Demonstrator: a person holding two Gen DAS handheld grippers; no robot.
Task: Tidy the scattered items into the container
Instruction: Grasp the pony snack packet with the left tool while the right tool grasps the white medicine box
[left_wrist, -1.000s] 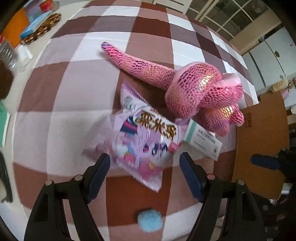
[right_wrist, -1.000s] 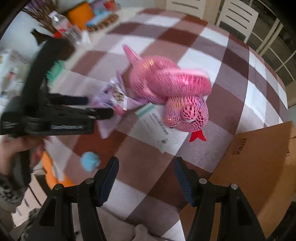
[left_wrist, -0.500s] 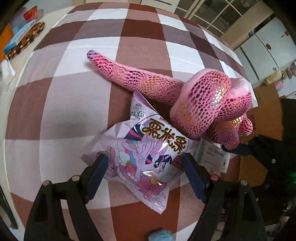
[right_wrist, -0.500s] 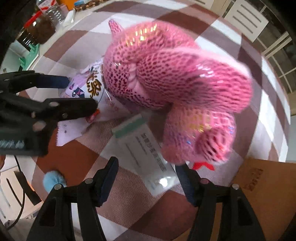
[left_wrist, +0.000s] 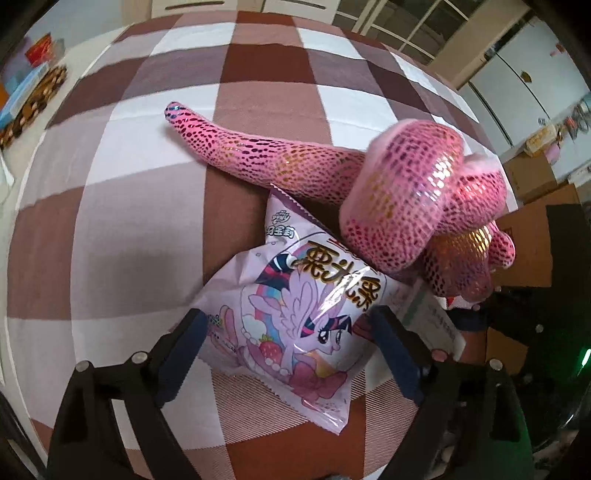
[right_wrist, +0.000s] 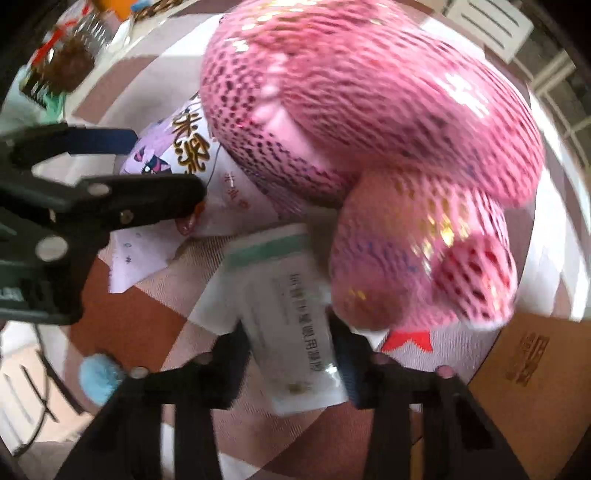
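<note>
Left gripper (left_wrist: 286, 332) low over the table, pointing forward, its jaws spread wide either side of the lilac cartoon-pony snack bag (left_wrist: 295, 314); blue-padded fingertips (left_wrist: 194, 330) just beside the bag's edges, contact cannot be told, bag lies flat, not lifted. Right gripper (right_wrist: 291, 354) comes in low from the near table edge, jaws part-open and straddling the white flat box with a green stripe (right_wrist: 280, 314); the pads sit just beside the box's long sides, whether they actually press it I cannot tell, picture is blurred. From the right wrist view the left gripper shows at left as a black clamp, one finger lying over the snack bag's corner. Small fluffy light-blue pom-pom (right_wrist: 98, 374) sits on the cloth near the table edge, left of the right gripper, apart from everything else. White box lies partly under the head of the shiny pink spotted plush snake (right_wrist: 369, 129), which fills the view just beyond the right gripper, red felt tongue (right_wrist: 406, 339) touching the cloth by the box. In the left wrist view the snake's coiled body overlaps the far right corner of the snack bag, tail stretched away to the far left over the brown-and-white checked tablecloth (left_wrist: 147, 184). Brown cardboard box (right_wrist: 535, 369) at the right beside the table edge, near the snake's head. Open cloth left and far of the snake's tail; clutter along the far left edge.
</note>
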